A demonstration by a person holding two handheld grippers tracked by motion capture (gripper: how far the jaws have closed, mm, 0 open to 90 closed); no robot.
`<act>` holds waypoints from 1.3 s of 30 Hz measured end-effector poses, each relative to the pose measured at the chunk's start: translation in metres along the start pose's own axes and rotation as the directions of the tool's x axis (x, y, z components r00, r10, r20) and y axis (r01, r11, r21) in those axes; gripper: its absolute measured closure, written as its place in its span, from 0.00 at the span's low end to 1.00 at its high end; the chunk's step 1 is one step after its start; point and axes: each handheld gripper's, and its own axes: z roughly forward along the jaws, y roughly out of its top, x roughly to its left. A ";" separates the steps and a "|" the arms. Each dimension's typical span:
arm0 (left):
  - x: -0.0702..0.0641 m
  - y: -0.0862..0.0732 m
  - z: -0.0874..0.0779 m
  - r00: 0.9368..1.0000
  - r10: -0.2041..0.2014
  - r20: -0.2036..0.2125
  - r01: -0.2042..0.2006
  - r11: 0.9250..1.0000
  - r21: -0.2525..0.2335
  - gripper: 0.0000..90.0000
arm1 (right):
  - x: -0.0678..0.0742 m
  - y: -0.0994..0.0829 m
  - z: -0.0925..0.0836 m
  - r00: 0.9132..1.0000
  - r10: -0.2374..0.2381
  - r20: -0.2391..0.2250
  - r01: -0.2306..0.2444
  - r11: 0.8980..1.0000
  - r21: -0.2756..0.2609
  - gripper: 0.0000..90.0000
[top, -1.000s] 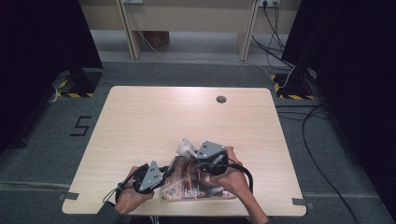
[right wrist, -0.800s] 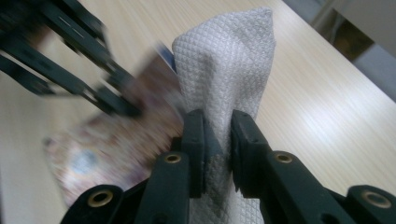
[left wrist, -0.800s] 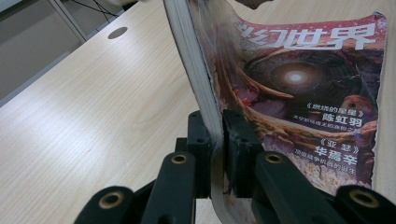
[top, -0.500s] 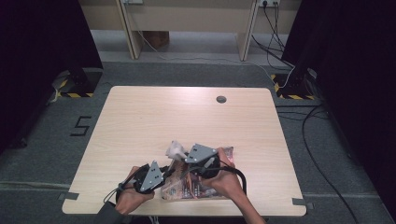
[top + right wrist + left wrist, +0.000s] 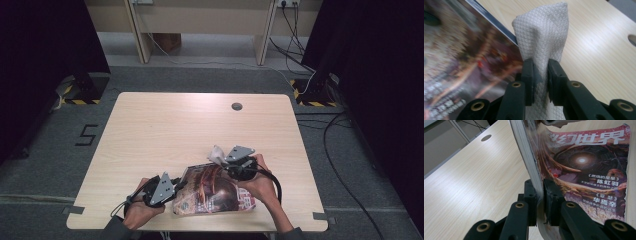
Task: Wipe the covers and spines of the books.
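Moved: the right gripper (image 5: 223,159) with its cloth (image 5: 216,153) has gone back to the right over the magazine (image 5: 215,192) since half a second ago; the left gripper (image 5: 176,186) has kept its place.
Left gripper: jaws clamped on the magazine's edge, near its lower left corner.
Right gripper: jaws pinched on the white cloth, at the magazine's far edge.
Magazine: cover up, at the near edge of the table (image 5: 165,125), between the two hands.

Glossy paper magazine (image 5: 584,165), waffle-textured cloth (image 5: 544,32), matt wooden table (image 5: 165,130).
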 end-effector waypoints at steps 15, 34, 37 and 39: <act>0.000 0.001 -0.001 1.000 0.001 0.002 -0.001 1.000 -0.006 0.90 | -0.049 -0.041 0.019 0.989 0.093 0.111 -0.108 0.985 0.135 0.86; 0.000 0.001 -0.002 1.000 -0.004 0.005 0.004 1.000 -0.008 0.90 | -0.059 -0.049 0.025 0.986 0.116 0.123 -0.132 0.982 0.134 0.87; 0.001 0.002 -0.002 1.000 -0.005 0.003 0.005 1.000 -0.012 0.90 | -0.060 -0.045 0.023 0.986 0.107 0.129 -0.123 0.985 0.125 0.87; 0.000 0.002 -0.002 1.000 -0.003 0.002 0.003 1.000 -0.014 0.90 | -0.064 -0.047 0.025 0.981 0.112 0.160 -0.136 0.980 0.143 0.87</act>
